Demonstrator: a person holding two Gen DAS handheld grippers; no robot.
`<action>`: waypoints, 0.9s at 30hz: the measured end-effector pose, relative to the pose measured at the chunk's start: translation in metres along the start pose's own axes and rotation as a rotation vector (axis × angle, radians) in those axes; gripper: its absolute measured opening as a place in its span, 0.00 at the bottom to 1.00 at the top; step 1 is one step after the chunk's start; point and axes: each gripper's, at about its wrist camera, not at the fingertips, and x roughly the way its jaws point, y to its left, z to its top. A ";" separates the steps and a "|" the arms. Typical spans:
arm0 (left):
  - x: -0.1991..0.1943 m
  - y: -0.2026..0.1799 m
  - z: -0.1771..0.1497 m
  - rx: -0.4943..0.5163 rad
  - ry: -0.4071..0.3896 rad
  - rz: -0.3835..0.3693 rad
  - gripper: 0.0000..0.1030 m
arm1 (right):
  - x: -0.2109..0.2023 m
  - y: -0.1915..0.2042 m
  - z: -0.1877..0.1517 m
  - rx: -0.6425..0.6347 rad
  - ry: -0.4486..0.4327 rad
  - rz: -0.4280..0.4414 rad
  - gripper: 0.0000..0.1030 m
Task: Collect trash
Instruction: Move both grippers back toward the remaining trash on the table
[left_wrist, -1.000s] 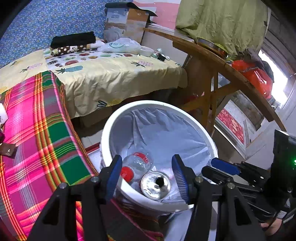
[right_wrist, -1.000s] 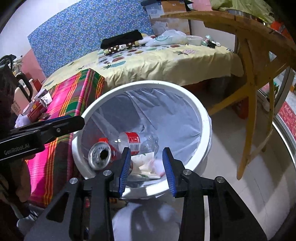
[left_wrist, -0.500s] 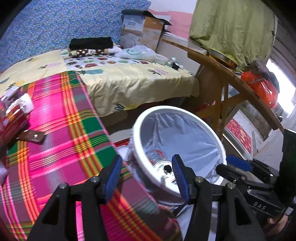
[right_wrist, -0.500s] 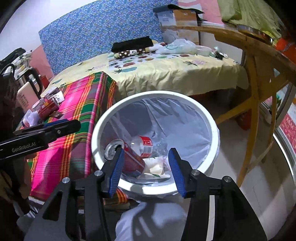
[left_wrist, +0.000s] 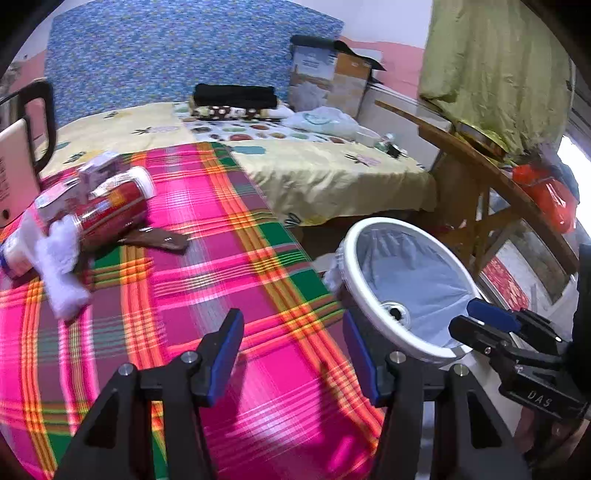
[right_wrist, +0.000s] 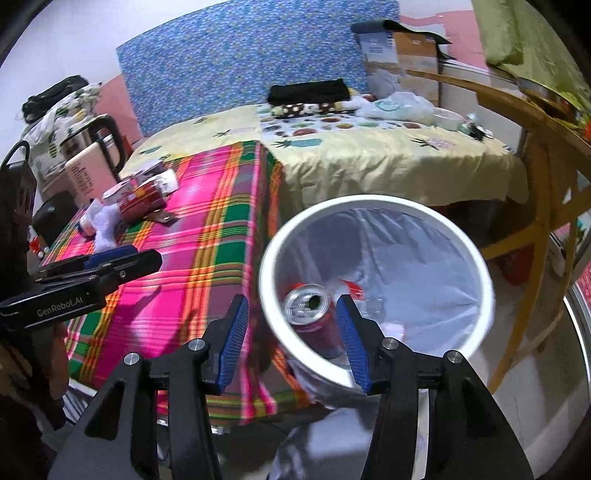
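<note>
Trash in bin: a drink can and a clear bottle with a red label lie in the white bin, which is lined with a pale bag and stands on the floor just beside the tabletop.
Trash left: a red-labelled container, a small box, white crumpled tissue and a brown strip lie clustered at the far left of the tabletop, on its pink plaid cloth.
Left gripper: spread and empty, above the bare plaid cloth, well apart from the cluster.
Right gripper: spread and empty, over the bin's near rim.
Progress: partly done; two pieces appear binned, and the cluster looks untouched.
Surroundings: a bed with a yellow fruit-print sheet behind, a wooden table to the right.
</note>
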 end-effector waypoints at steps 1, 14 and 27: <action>-0.003 0.005 -0.002 -0.009 -0.004 0.009 0.56 | 0.001 0.003 0.000 -0.004 0.001 0.005 0.49; -0.036 0.072 -0.014 -0.108 -0.049 0.170 0.56 | 0.012 0.060 0.016 -0.107 0.008 0.105 0.49; -0.057 0.146 -0.008 -0.219 -0.069 0.288 0.56 | 0.027 0.108 0.037 -0.184 0.026 0.215 0.49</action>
